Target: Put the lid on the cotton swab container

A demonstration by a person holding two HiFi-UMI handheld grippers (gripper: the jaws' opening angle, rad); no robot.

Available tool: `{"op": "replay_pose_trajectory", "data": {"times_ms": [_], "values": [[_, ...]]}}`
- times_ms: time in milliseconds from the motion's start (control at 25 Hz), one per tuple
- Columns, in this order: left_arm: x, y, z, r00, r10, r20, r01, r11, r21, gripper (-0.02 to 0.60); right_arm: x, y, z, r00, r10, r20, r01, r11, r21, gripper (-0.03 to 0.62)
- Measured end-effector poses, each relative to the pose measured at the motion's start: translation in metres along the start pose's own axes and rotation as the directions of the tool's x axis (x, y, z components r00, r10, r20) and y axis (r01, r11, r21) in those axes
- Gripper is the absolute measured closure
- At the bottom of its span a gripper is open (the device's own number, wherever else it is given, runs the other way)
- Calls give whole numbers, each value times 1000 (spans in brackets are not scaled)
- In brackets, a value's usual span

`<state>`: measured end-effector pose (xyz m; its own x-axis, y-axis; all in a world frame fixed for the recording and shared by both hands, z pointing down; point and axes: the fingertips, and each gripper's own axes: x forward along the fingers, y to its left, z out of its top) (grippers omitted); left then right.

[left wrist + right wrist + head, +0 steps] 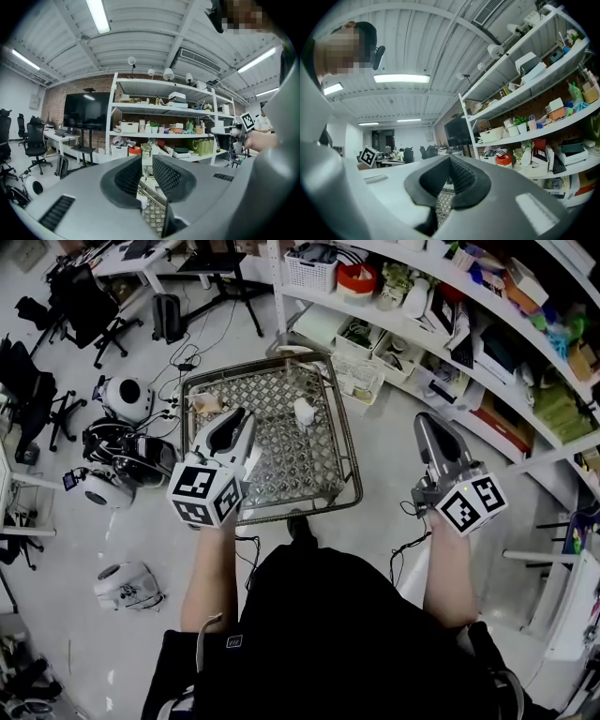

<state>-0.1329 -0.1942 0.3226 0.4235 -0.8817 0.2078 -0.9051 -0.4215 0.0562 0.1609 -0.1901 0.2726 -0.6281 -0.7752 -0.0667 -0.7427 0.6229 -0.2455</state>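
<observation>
- Left gripper (247, 418), centre-left: jaws standing apart, gripping nothing.
- Right gripper (427, 420), right: jaws pressing together, empty.
- Container (304, 412), upper centre on table (281, 470): needing its lid found, then lowered level.

White cluttered shelving (164, 108) along a brick wall (54, 105), black office chairs (84, 301) on pale floor (56, 540), strip lights (99, 16) overhead

cart top (281, 460): silver diamond lattice | container (304, 412): white | floor (380, 442): pale grey
</observation>
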Motion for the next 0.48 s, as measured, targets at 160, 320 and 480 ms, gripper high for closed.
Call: {"op": "replay_pose_trajectory", "data": {"times_ms": [160, 320, 480], "values": [[-1, -2, 3, 1000, -8, 5, 8, 1000, 13, 511, 7, 9, -1, 1000, 13, -5, -13, 1000, -7, 586], [-1, -4, 3, 1000, -13, 3, 13, 1000, 15, 511, 6, 12, -5, 1000, 17, -17, -17, 1000, 0, 586], [-5, -3, -3, 1000, -16, -1, 16, 1000, 12, 511, 2, 16, -12, 1000, 14, -24, -14, 1000, 17, 586]]}}
